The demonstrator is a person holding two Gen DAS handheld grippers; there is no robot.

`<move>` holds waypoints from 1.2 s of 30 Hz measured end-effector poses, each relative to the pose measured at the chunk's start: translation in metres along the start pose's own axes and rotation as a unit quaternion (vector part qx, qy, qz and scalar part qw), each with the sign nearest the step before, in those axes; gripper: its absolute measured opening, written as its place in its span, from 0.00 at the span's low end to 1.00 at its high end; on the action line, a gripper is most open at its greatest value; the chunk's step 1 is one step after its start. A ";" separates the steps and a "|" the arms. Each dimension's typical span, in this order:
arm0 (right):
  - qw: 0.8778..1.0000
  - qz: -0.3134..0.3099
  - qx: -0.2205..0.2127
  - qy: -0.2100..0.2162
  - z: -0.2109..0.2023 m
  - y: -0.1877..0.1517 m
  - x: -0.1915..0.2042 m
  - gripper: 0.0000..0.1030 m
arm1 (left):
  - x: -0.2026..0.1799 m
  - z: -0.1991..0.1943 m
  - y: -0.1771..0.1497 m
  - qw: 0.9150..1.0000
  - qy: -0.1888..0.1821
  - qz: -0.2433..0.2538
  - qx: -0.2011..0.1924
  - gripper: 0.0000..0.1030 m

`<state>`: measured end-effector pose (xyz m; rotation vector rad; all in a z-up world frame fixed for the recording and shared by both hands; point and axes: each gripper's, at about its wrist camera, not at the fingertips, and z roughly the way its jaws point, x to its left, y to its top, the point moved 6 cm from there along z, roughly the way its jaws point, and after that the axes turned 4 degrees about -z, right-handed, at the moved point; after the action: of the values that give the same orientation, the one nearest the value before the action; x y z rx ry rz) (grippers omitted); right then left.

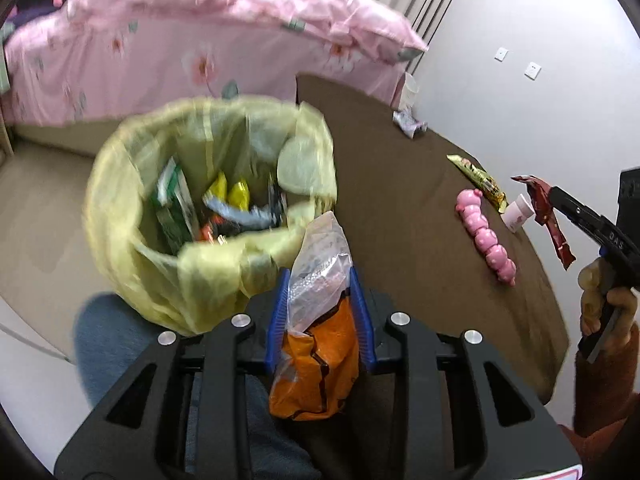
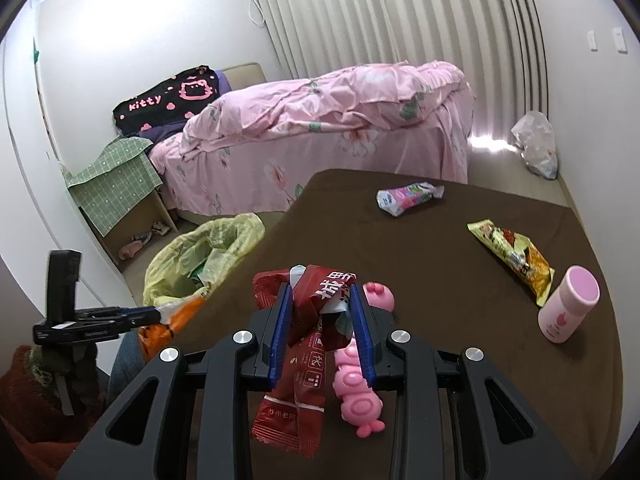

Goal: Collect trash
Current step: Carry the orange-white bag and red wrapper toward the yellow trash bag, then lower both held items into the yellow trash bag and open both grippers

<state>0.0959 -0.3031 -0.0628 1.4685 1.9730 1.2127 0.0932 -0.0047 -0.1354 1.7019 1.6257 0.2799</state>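
Note:
My left gripper [image 1: 320,276] is shut on an orange and clear plastic wrapper [image 1: 316,364], held just beside the near rim of a bin lined with a yellow bag [image 1: 120,216]. Several wrappers lie inside the bin. My right gripper [image 2: 320,292] is shut on a crumpled red wrapper [image 2: 304,344], which hangs above the brown table [image 2: 400,240]. In the right wrist view the left gripper [image 2: 156,312] shows at the left with the orange wrapper [image 2: 180,316] at its tip, next to the bin [image 2: 172,264].
On the table lie a pink caterpillar toy [image 2: 356,392], a yellow snack packet [image 2: 516,256], a white and pink wrapper [image 2: 408,196] and an upright pink bottle [image 2: 568,304]. A bed with a pink cover [image 2: 320,120] stands behind. A plastic bag [image 2: 536,144] sits on the floor.

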 end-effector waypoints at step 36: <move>0.985 -0.074 0.063 0.143 0.192 0.086 0.154 0.27 | 0.085 -0.016 0.097 0.969 0.128 -0.115 -0.175 0.32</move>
<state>0.2287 -0.0787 -0.0701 1.2321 2.3429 1.3142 0.1713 0.0892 -0.0907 1.2377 1.8155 0.6529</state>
